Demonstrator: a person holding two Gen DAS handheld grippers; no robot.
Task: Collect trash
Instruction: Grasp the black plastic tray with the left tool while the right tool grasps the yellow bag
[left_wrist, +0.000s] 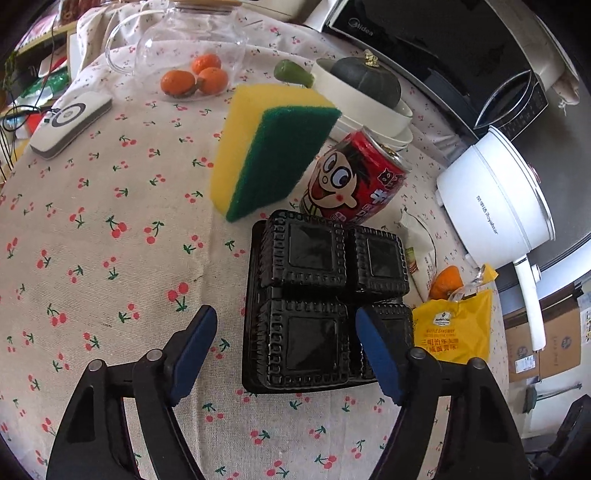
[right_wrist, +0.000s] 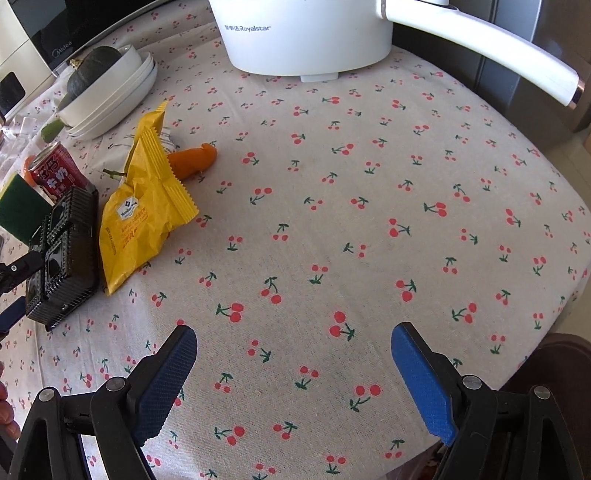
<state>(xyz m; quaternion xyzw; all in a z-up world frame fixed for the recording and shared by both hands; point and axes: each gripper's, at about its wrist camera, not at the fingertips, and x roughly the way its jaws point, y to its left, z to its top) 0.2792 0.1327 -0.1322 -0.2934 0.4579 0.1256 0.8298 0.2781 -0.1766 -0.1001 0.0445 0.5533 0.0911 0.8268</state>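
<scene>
**Left wrist view: black tray under the open tool, clutter crowding its far side**

The left wrist view is looking down on a table (left_wrist: 92, 236) covered by a cherry-print cloth. The left tool (left_wrist: 286, 332) is hanging with its blue pads spread apart, holding nothing; its jaws are straddling the near right part of a black plastic tray (left_wrist: 306, 295) with four square wells, and the right pad is showing in front of the tray's near right well. Whether that pad is touching the tray cannot be told.

Things are pressing in around the tray. A yellow and green sponge (left_wrist: 273, 147) is showing just beyond its far left corner. A red drink can (left_wrist: 354, 177) is standing right behind the tray's far edge. On the right, a yellow snack wrapper (left_wrist: 454, 328) is lying just beside the tray, with a piece of orange peel (left_wrist: 445, 282) and a pale crumpled packet (left_wrist: 421, 254) behind it. Farther back, a white bowl (left_wrist: 362, 99) is holding a dark green squash (left_wrist: 369, 79), and three tangerines (left_wrist: 195, 77) are sitting near a glass jug (left_wrist: 192, 33). A white remote (left_wrist: 70, 122) is lying well to the left, and a white electric pot (left_wrist: 495, 195) is standing at the right.

In the right wrist view, the right tool (right_wrist: 293, 350) is also open and empty, hovering over bare cloth, well apart from the wrapper and tray at the left.
</scene>
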